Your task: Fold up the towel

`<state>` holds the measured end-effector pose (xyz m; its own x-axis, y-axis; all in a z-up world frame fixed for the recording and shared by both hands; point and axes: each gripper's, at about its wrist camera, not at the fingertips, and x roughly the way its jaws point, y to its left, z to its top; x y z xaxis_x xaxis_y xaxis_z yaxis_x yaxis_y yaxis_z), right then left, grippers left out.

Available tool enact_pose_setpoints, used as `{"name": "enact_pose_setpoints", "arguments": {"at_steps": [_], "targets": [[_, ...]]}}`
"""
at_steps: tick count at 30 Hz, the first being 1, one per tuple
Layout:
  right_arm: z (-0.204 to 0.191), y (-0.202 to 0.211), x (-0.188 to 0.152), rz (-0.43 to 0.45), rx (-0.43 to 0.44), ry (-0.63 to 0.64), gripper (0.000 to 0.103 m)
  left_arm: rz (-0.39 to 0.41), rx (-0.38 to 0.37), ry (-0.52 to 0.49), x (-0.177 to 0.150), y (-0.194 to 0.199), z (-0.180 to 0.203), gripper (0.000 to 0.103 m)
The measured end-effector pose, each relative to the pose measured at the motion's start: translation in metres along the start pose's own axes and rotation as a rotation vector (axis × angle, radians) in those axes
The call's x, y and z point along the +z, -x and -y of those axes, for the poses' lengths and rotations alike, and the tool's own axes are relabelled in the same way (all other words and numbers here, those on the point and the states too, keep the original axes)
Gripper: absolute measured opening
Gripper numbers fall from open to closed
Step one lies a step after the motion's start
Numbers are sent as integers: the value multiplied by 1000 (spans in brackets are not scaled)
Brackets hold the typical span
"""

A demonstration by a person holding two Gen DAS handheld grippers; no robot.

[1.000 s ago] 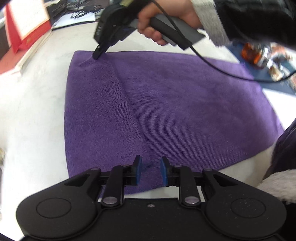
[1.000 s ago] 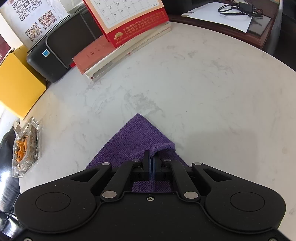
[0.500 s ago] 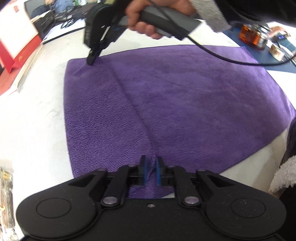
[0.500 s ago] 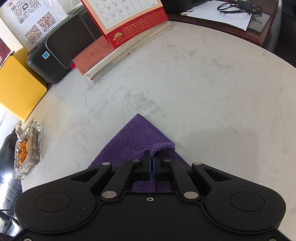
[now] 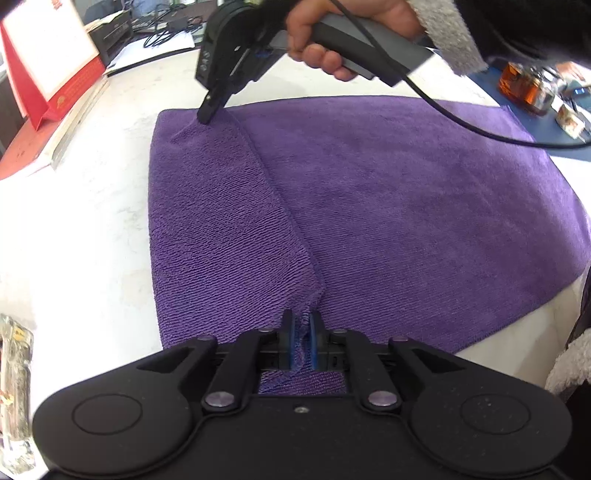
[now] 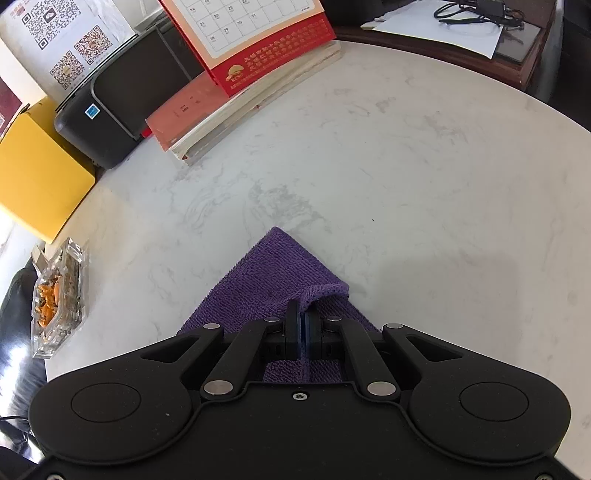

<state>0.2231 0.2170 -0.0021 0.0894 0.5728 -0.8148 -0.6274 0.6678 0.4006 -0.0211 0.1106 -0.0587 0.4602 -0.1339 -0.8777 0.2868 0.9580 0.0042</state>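
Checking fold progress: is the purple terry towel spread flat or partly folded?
Partly folded: one side strip of the purple terry towel lies doubled over, its hemmed edge running diagonally across the top.

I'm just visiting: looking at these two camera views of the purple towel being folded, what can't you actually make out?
- Left wrist view: the towel's near edge is hidden under the left hand-held gripper.
- Right wrist view: only one towel corner shows; the right hand-held gripper covers the rest.
- Left wrist view: the person's hand and sleeve are cut off by the top edge.
- Right wrist view: the calendar's small print is too small to read.
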Motion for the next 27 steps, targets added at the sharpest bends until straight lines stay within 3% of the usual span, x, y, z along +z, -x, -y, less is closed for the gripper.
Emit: {"name": "enact_pose_setpoints", "arguments": {"at_steps": [4,9,12,14,15,16,18,22,27], "targets": [[0,0,0,-1,1,-1,2,-5,-37,-23,-1,1,0,17],[1,0,0,-1,4,-3,2,-6,-99,-75,-2,-2,1,39],[1,0,0,0,5,-4,2,-3,-105,-102,0,-4,2,39],[2,0,0,1,6,-6,2,-1,-106,-112,2,-5,0,37],[2,0,0,2,5,-7,2,-2,-103,-109,3,-6,-2,29],[1,0,-1,2,5,-8,2,-5,-92,-95,4,-6,-6,14],[1,0,-1,3,4,-8,2,-10,-78,-60,6,-7,-13,4],[1,1,-1,5,0,-7,2,7,-78,-4,6,-3,-18,3],[1,1,-2,10,-2,-15,2,105,-118,154,5,27,-42,3]]}}
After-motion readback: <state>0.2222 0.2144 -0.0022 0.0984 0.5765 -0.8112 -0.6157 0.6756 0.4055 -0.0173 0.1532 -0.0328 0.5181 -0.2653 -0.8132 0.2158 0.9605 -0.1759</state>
